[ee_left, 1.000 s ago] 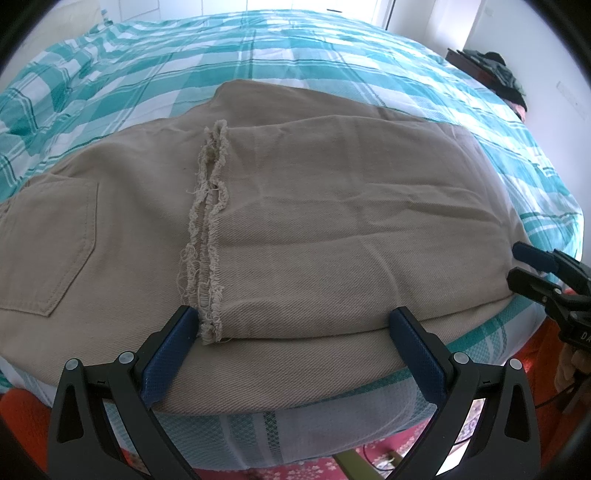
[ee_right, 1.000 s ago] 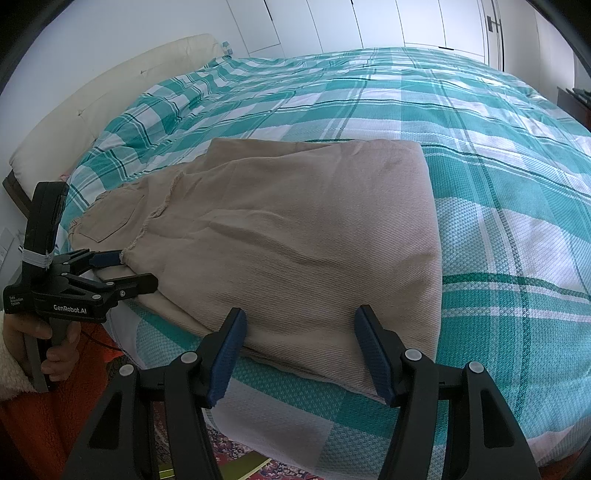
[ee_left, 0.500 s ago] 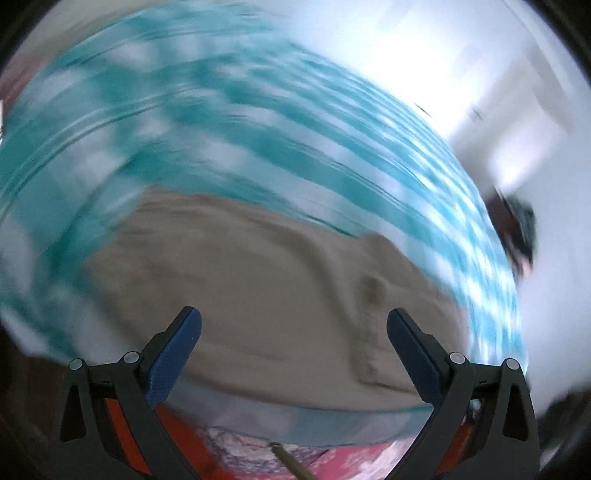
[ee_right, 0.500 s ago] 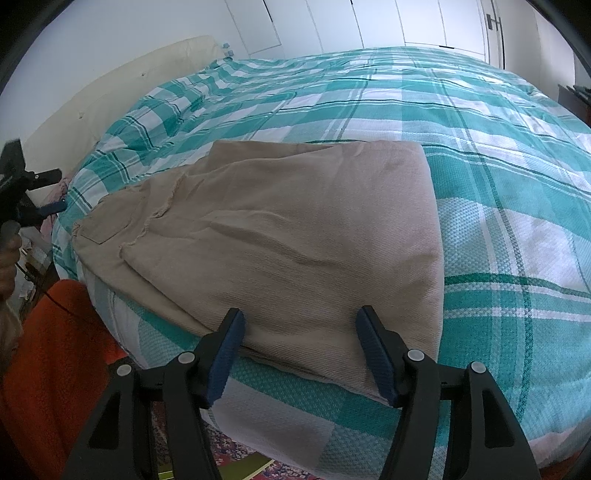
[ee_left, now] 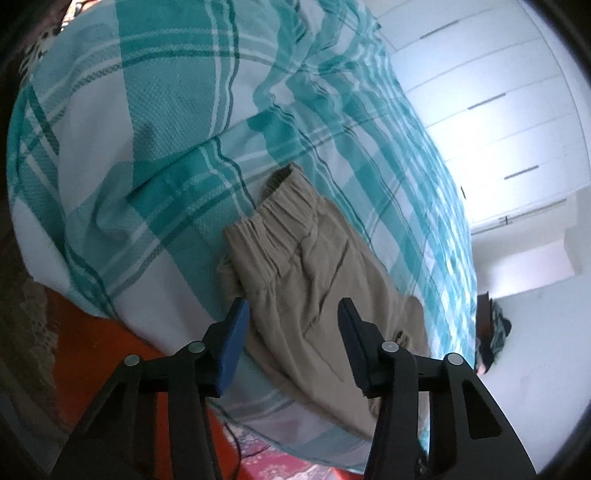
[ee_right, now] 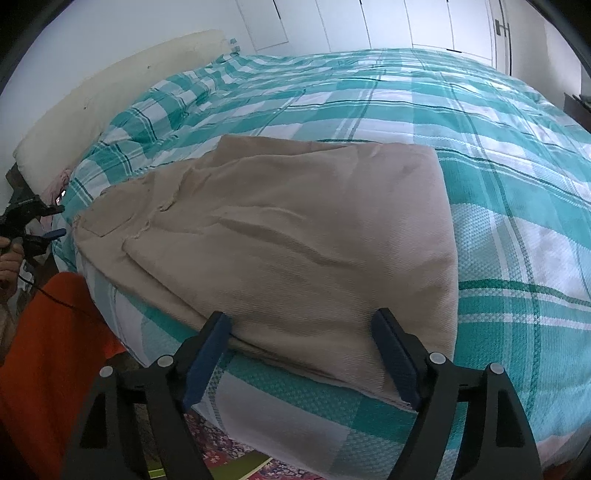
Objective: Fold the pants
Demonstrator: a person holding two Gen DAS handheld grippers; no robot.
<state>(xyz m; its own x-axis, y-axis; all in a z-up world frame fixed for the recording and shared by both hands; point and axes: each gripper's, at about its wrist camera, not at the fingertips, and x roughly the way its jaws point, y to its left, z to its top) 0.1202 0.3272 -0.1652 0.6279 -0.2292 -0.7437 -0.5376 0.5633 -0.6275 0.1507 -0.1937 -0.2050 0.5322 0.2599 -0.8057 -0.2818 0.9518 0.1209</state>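
Observation:
Beige pants (ee_right: 295, 221) lie folded on the teal plaid bedspread (ee_right: 480, 147), at the bed's near edge. My right gripper (ee_right: 301, 317) straddles the near folded edge; its jaws are opening and the pads stand clear of the cloth. In the left wrist view the elastic waistband end of the pants (ee_left: 314, 266) lies just beyond my left gripper (ee_left: 293, 308). Its jaws are closing, with the cloth seen past the gap and nothing pinched. The right wrist view shows the left gripper (ee_right: 61, 220) at the far left, beside the waistband corner.
A cream headboard (ee_right: 92, 99) runs along the far left of the bed. White wardrobe doors (ee_right: 369, 22) stand behind. Orange fabric (ee_right: 48, 350) lies below the bed edge. A dark piece of furniture with clothes (ee_left: 495, 332) sits past the bed's far side.
My left gripper swung left from the frayed hems to the waistband end, rolled over, and its jaws narrowed. The right gripper stayed put while its jaws widened a little.

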